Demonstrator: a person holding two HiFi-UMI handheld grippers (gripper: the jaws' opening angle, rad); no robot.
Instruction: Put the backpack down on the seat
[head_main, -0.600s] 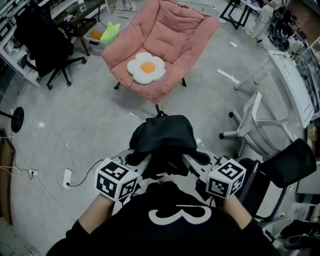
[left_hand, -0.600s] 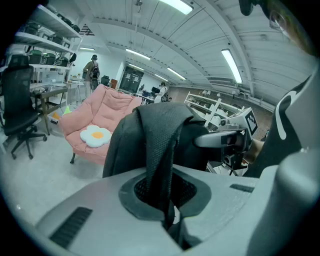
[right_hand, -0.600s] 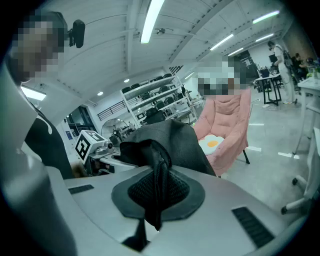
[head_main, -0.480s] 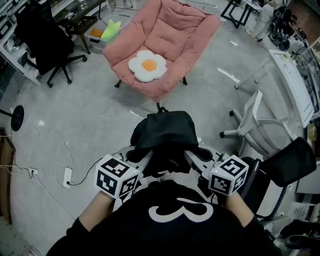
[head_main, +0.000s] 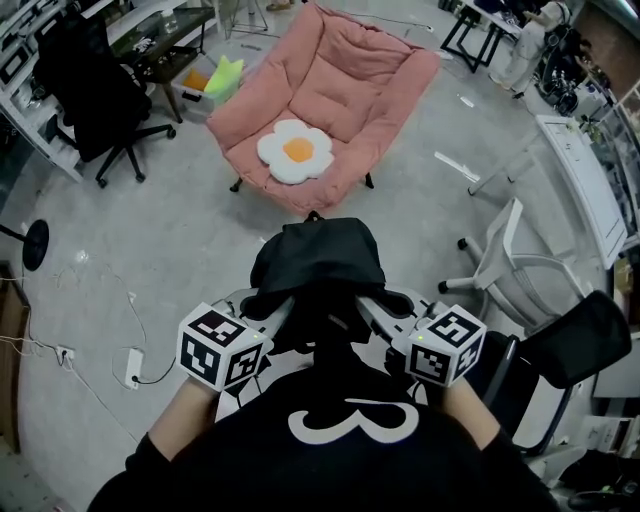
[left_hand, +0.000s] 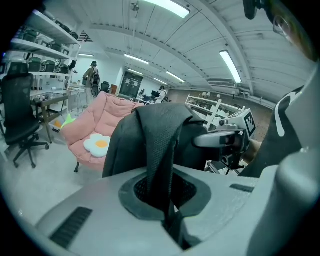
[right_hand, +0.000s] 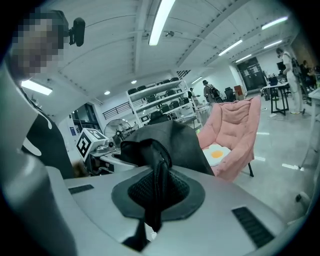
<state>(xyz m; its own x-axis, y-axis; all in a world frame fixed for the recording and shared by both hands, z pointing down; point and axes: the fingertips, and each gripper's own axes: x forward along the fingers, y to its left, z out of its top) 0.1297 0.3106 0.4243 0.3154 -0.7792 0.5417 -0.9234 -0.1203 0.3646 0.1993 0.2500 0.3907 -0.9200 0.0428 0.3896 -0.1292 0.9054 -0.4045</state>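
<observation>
A black backpack (head_main: 318, 262) hangs in the air between my two grippers, over the grey floor and short of the pink lounge chair (head_main: 345, 85). A white egg-shaped cushion (head_main: 295, 150) lies on that chair's seat. My left gripper (head_main: 268, 314) is shut on a black webbing strap (left_hand: 160, 155), which runs up to the backpack's body (left_hand: 125, 145). My right gripper (head_main: 380, 310) is shut on the other strap (right_hand: 159, 180), bunched between its jaws. In the right gripper view the pink chair (right_hand: 235, 125) stands beyond the backpack (right_hand: 175, 142).
A black office chair (head_main: 90, 95) stands at the left and a white chair (head_main: 500, 260) at the right, with a black chair (head_main: 580, 335) nearer. A power strip with cables (head_main: 133, 365) lies on the floor. A bin with a green item (head_main: 222, 72) sits behind the pink chair.
The pink chair sits a little lower in the head view, and the backpack and both grippers have drifted slightly left. Both grips on the straps hold.
</observation>
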